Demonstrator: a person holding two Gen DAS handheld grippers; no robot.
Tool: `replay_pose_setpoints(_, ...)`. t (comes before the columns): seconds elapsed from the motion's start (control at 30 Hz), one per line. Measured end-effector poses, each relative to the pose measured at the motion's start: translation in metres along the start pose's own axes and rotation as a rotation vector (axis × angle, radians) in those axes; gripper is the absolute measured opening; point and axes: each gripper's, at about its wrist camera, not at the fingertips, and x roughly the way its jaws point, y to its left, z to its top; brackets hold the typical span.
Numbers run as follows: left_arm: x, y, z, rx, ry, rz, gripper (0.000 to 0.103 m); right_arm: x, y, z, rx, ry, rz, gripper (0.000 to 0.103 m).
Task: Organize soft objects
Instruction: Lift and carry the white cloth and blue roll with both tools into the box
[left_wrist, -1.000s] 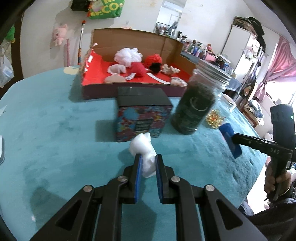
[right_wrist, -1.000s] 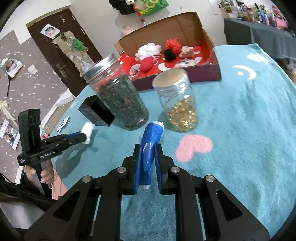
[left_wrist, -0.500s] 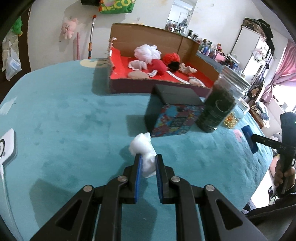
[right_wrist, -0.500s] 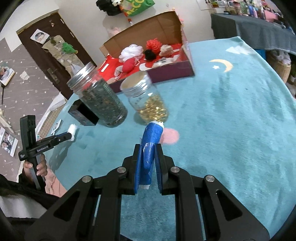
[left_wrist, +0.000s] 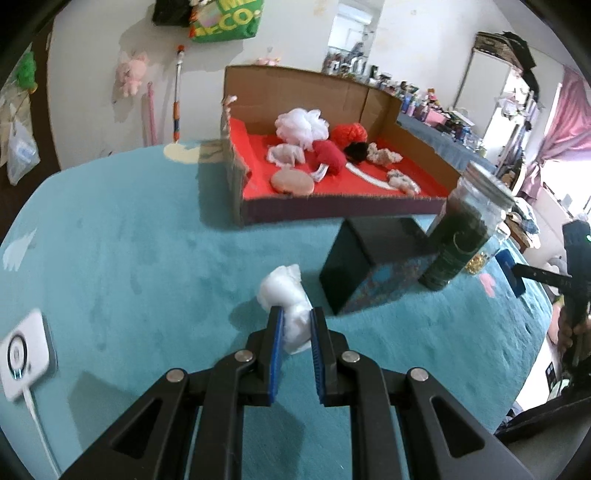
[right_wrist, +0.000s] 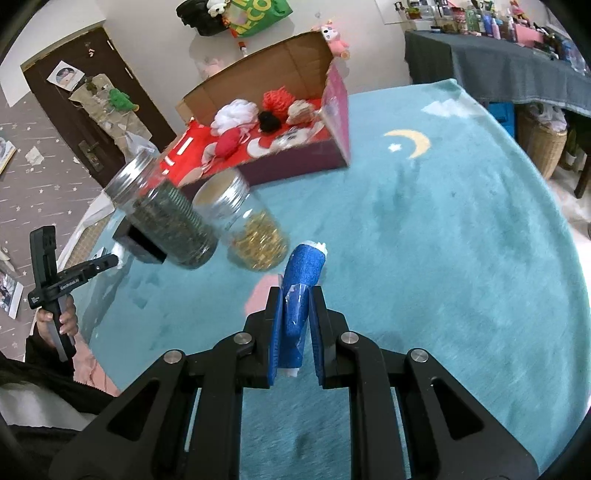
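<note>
Between my left tongs (left_wrist: 296, 328) sits a white fluffy wad (left_wrist: 286, 295), pinched tight and held above the teal cloth (left_wrist: 129, 258). My right tongs (right_wrist: 295, 314) clamp a blue sponge roll (right_wrist: 301, 280) the same way, also off the cloth. Ahead on the table: a dark tin box (left_wrist: 369, 266), a jar of dark leaves (right_wrist: 170, 221), a jar of gold bits (right_wrist: 251, 229). Farther back, a cardboard box with red lining (left_wrist: 325, 206) holds white, red and black pom-poms and pads. Cloth has a moon print (right_wrist: 410, 142) and a pink heart. Room behind: brown door (right_wrist: 55, 122), cluttered shelves, pink curtain (left_wrist: 565, 122), green bag on the wall.
</note>
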Motion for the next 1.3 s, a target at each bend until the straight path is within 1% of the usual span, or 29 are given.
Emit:
replay_pose_setpoints(0.07, 0.002, 0.003, 0.008, 0.025, -0.013, -0.027, 0.015, 0.0, -0.003, 0.009, -0.016, -0.005, -0.012, 0.014)
replay_pose_setpoints(0.17, 0.007, 0.007, 0.02, 0.06, -0.019, -0.048, 0.015, 0.003, -0.007, 0.025, -0.042, -0.008, -0.016, 0.014)
replay_pose_setpoints(0.3, 0.014, 0.012, 0.034, 0.079, -0.021, -0.083, 0.015, 0.011, -0.01, 0.043, -0.074, -0.003, -0.02, 0.014)
replay_pose_setpoints(0.5, 0.021, 0.013, 0.051, 0.12, -0.015, -0.104, 0.015, 0.023, -0.008, 0.059, -0.114, 0.002, 0.008, 0.014)
replay_pose_setpoints(0.7, 0.024, 0.01, 0.061, 0.156, -0.011, -0.104, 0.015, 0.03, 0.0, 0.073, -0.171, 0.006, 0.02, 0.014)
replay_pose_setpoints(0.87, 0.024, 0.006, 0.071, 0.176, -0.02, -0.118, 0.015, 0.032, 0.002, 0.083, -0.195, 0.003, 0.043, 0.014)
replay_pose_setpoints(1.0, 0.024, -0.002, 0.084, 0.199, -0.033, -0.141, 0.015, 0.032, 0.008, 0.094, -0.216, -0.001, 0.075, 0.014)
replay_pose_setpoints(1.07, 0.028, -0.009, 0.094, 0.206, -0.031, -0.169, 0.015, 0.032, 0.014, 0.103, -0.234, -0.005, 0.092, 0.014)
replay_pose_setpoints(1.13, 0.036, -0.019, 0.106, 0.204, -0.012, -0.205, 0.015, 0.034, 0.021, 0.116, -0.248, -0.007, 0.118, 0.014)
replay_pose_setpoints(1.2, 0.045, -0.029, 0.116, 0.203, 0.005, -0.226, 0.015, 0.04, 0.027, 0.127, -0.256, -0.003, 0.14, 0.014)
replay_pose_setpoints(1.3, 0.064, -0.046, 0.133, 0.216, 0.041, -0.228, 0.015, 0.057, 0.043, 0.148, -0.286, 0.019, 0.166, 0.014)
